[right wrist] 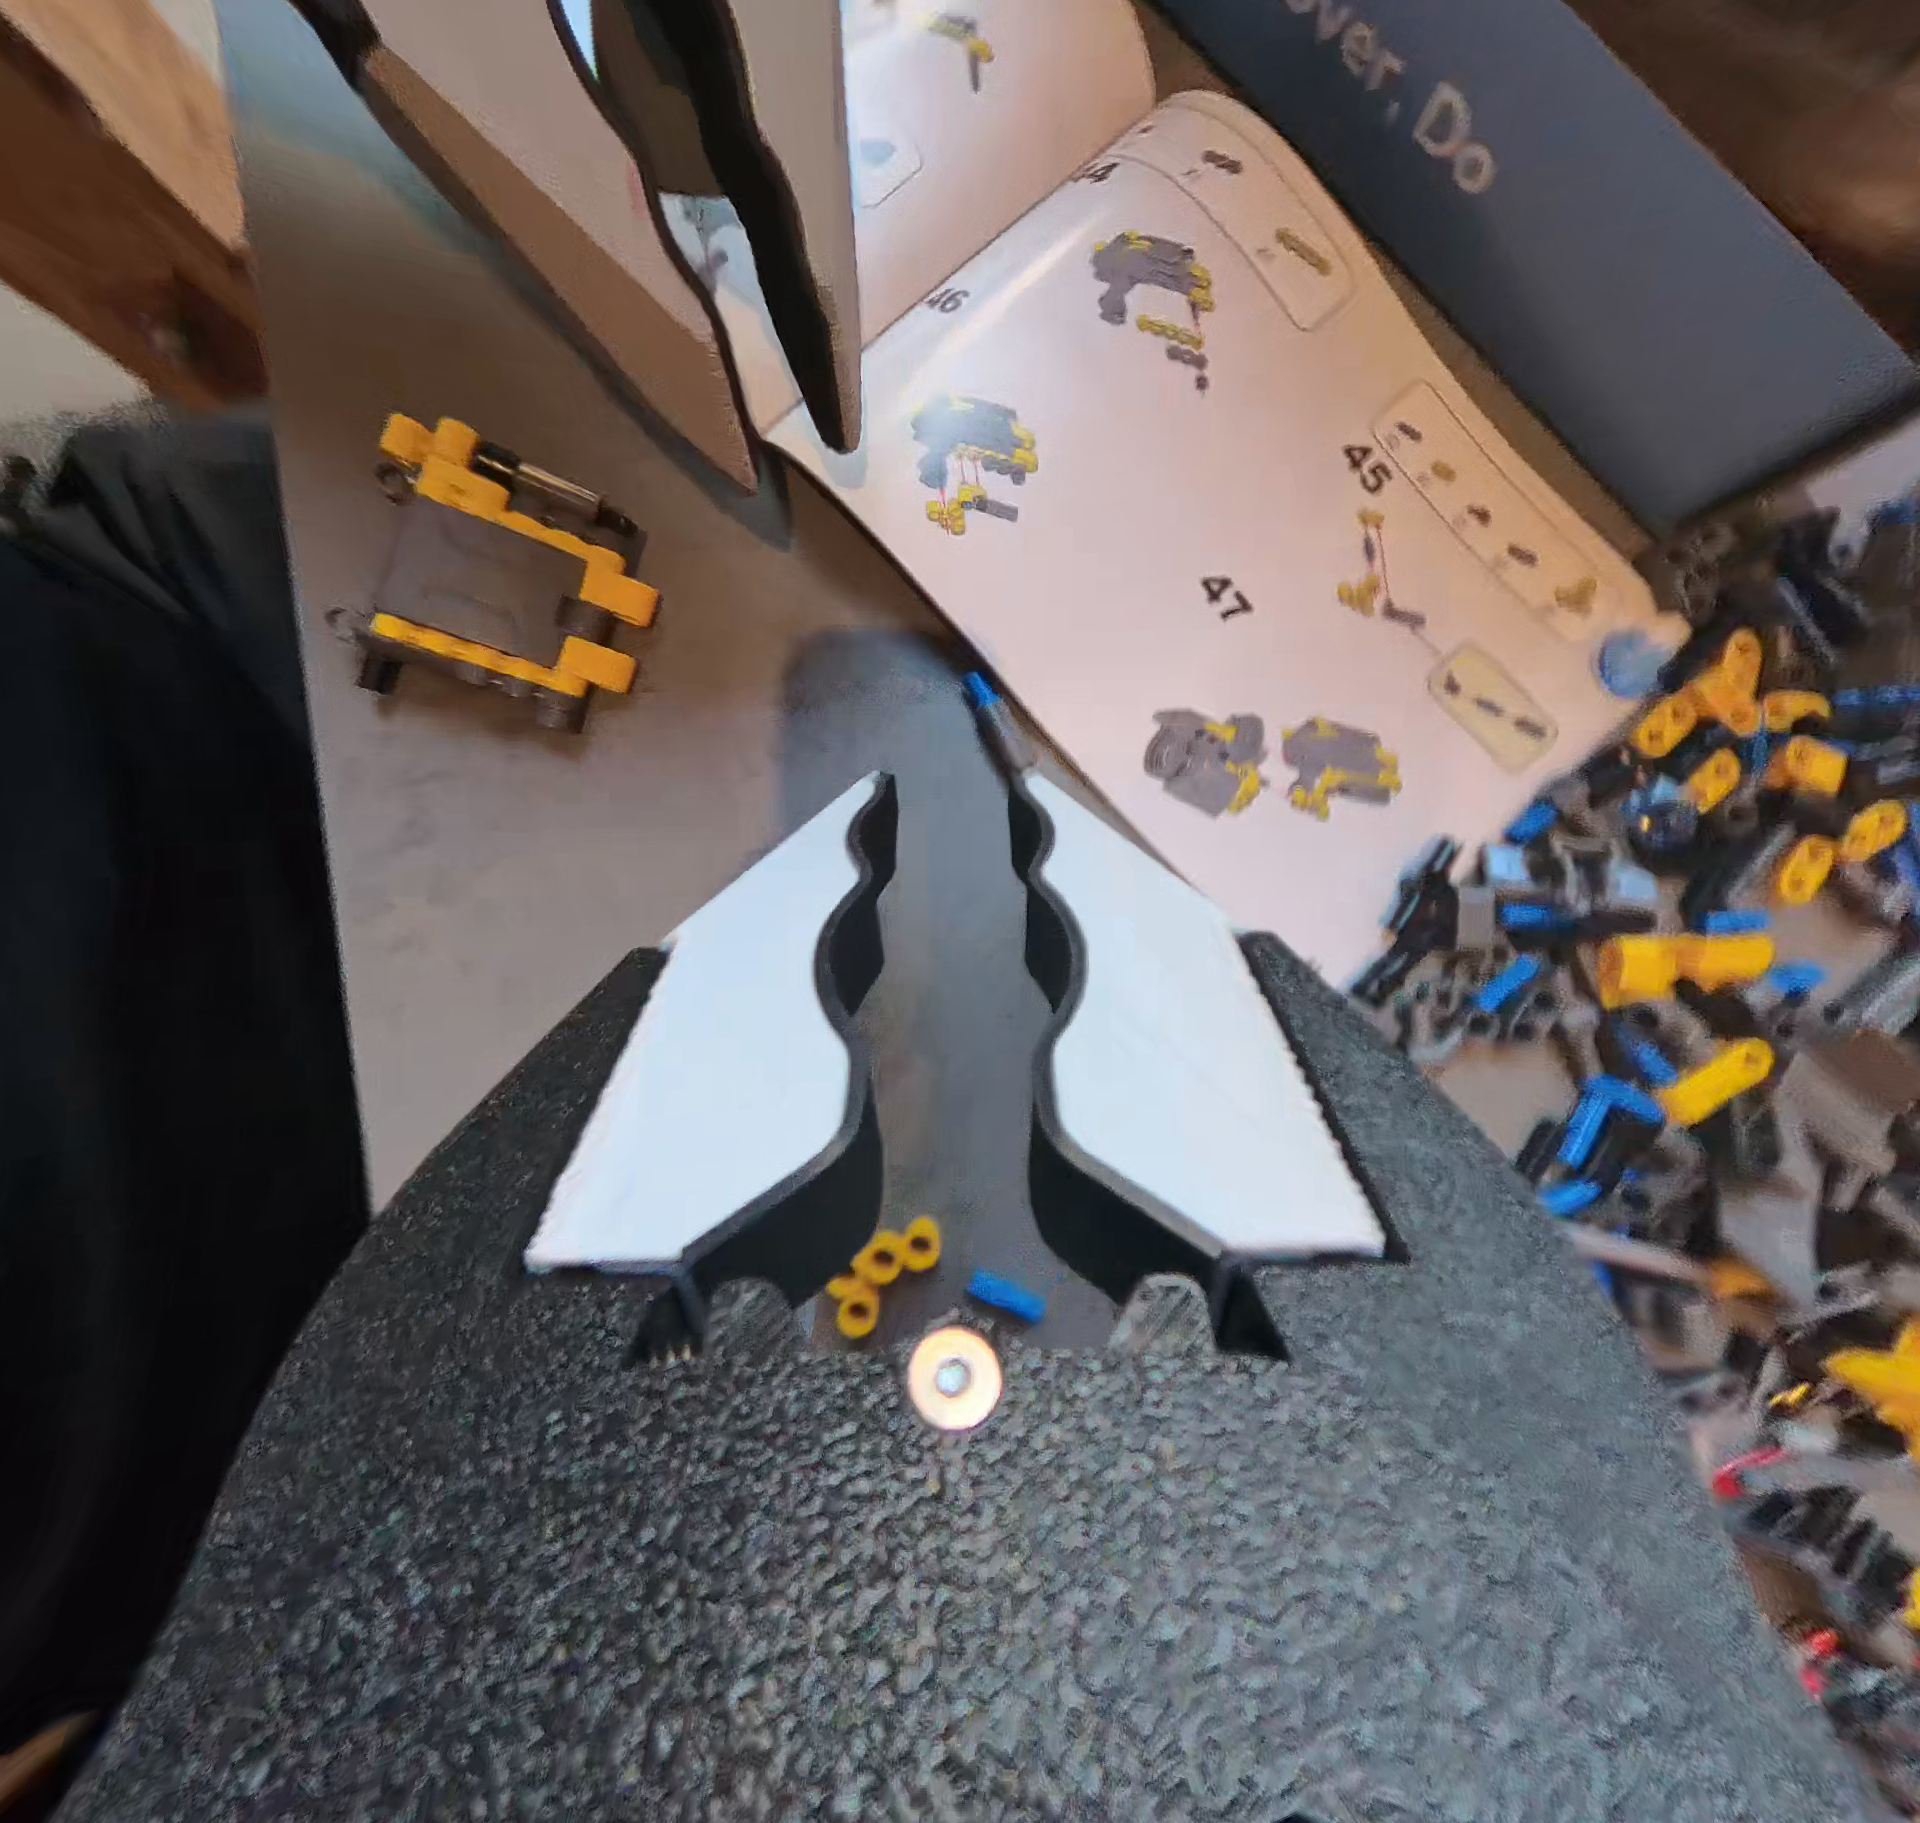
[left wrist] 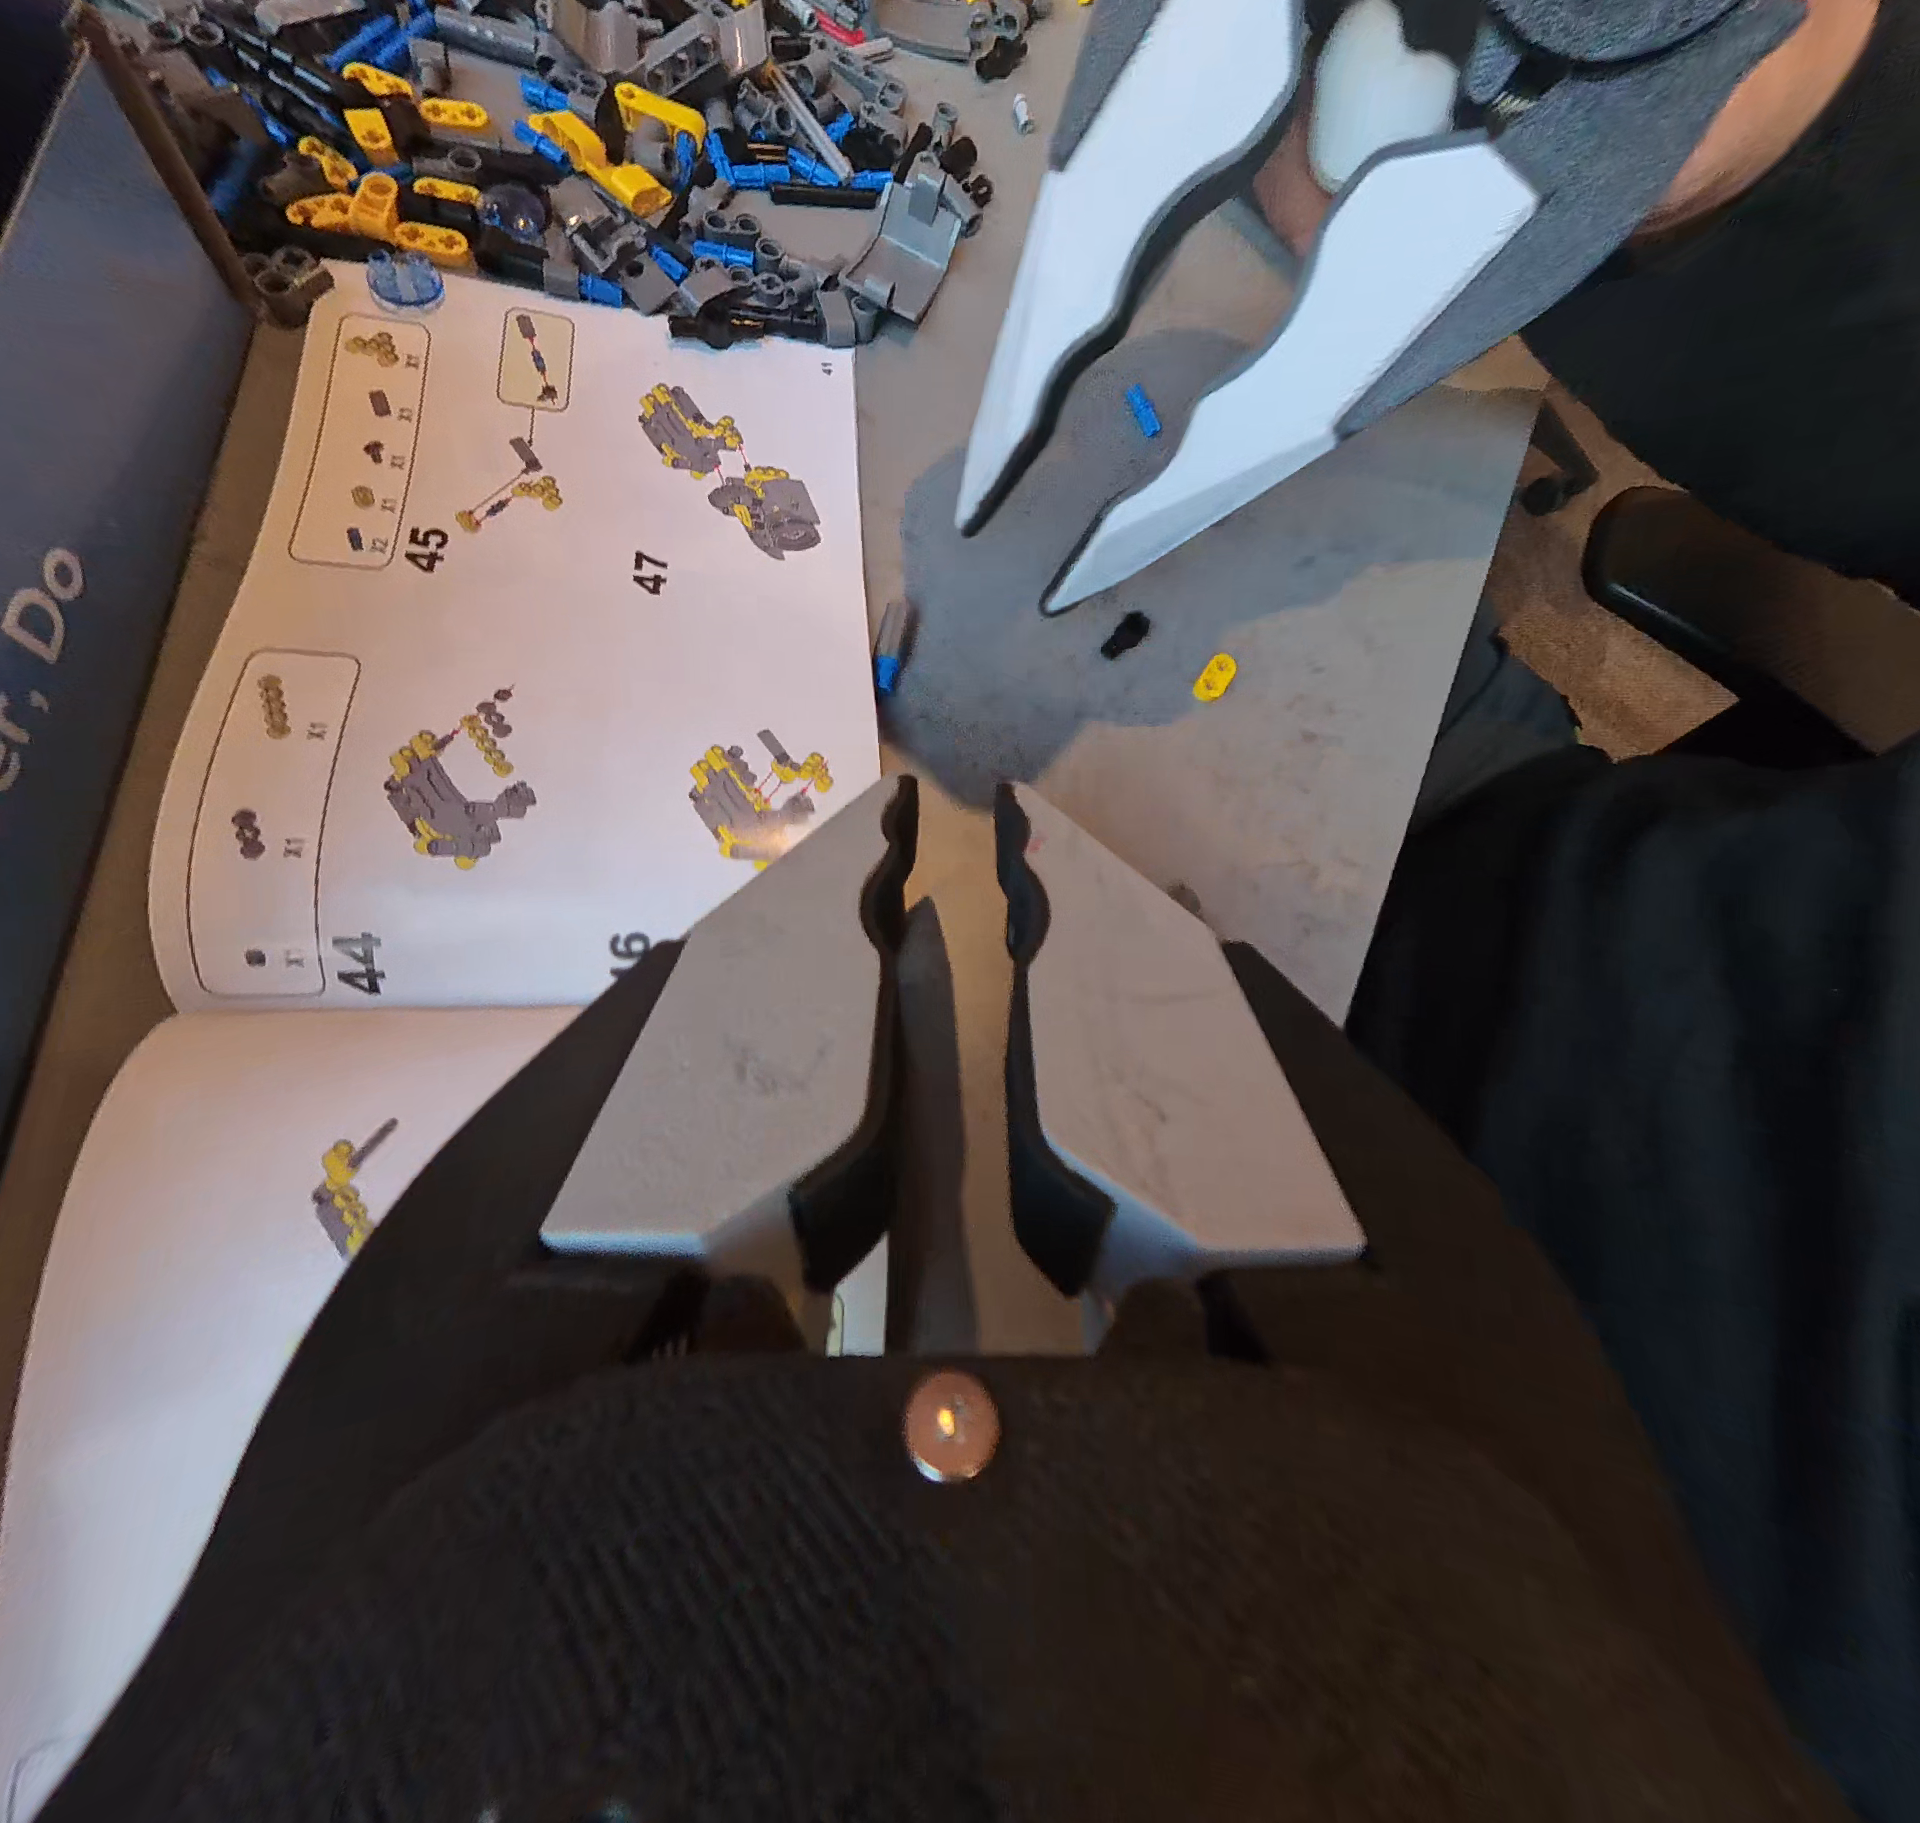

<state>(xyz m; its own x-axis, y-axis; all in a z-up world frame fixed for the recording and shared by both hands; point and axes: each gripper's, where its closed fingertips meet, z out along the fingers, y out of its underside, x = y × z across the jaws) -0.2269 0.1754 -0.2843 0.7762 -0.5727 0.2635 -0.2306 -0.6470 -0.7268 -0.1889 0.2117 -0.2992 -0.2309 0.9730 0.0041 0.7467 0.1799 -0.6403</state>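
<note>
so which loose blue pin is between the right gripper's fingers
The small blue pin on the table, seen between the right gripper's open fingers; the other blue pin lies at the booklet's edge.

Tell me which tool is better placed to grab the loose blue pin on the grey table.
Right. The right tool is open directly over the blue pin, which shows inside its gap; the left tool sits farther back, beside the instruction booklet.

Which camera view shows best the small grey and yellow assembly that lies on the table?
The right wrist view. The grey and yellow assembly lies there in full on the table, left of the open booklet, a little blurred. The left wrist view does not show it at all.
</note>
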